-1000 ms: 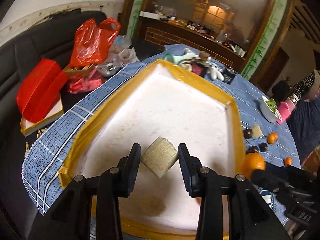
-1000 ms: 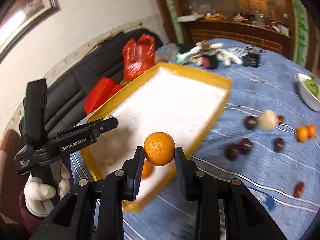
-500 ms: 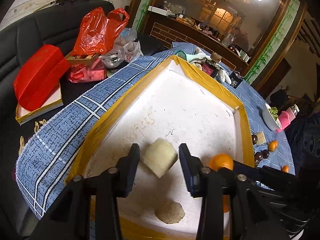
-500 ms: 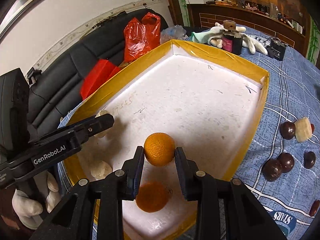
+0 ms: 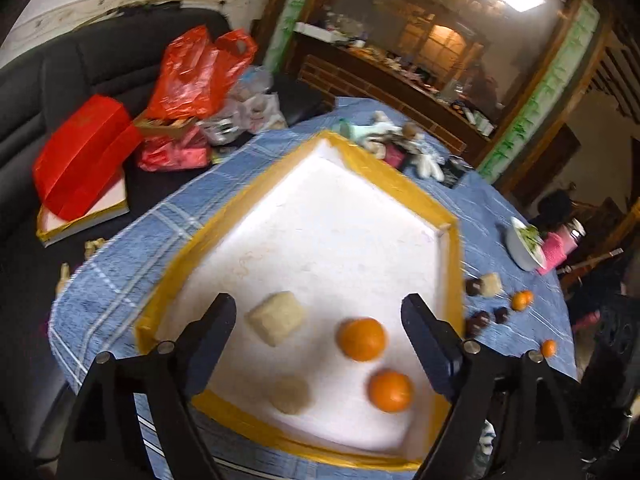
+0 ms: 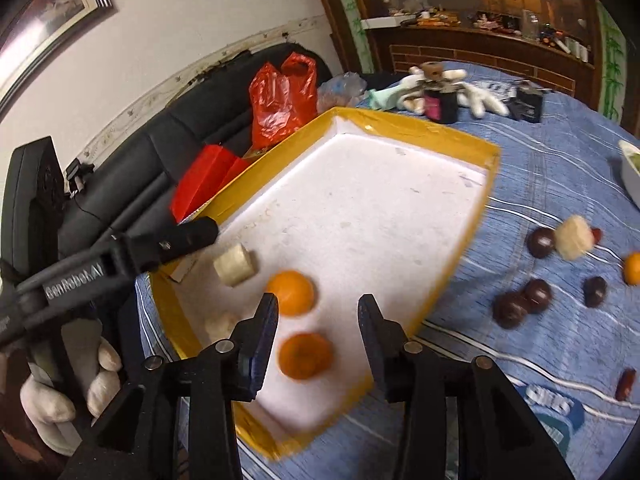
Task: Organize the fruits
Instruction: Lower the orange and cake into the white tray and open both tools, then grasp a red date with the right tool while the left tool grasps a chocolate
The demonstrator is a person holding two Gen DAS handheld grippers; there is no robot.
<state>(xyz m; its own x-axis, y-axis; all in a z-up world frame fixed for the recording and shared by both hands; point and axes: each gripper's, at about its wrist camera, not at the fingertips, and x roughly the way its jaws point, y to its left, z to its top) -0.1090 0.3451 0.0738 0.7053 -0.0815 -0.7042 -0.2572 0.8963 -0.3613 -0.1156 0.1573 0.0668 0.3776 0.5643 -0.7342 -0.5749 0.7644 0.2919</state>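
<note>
Left wrist view: your left gripper [image 5: 318, 314] has just spread its fingers wide and holds nothing; the pale cube [image 5: 275, 323] sits free in the tray [image 5: 256, 184] near its near-left corner.

Right wrist view: your right gripper [image 6: 318, 312] has just been opening too, empty, over two oranges [image 6: 291, 293]. They look firm, round and prone to roll; pinch across the middle.
</note>
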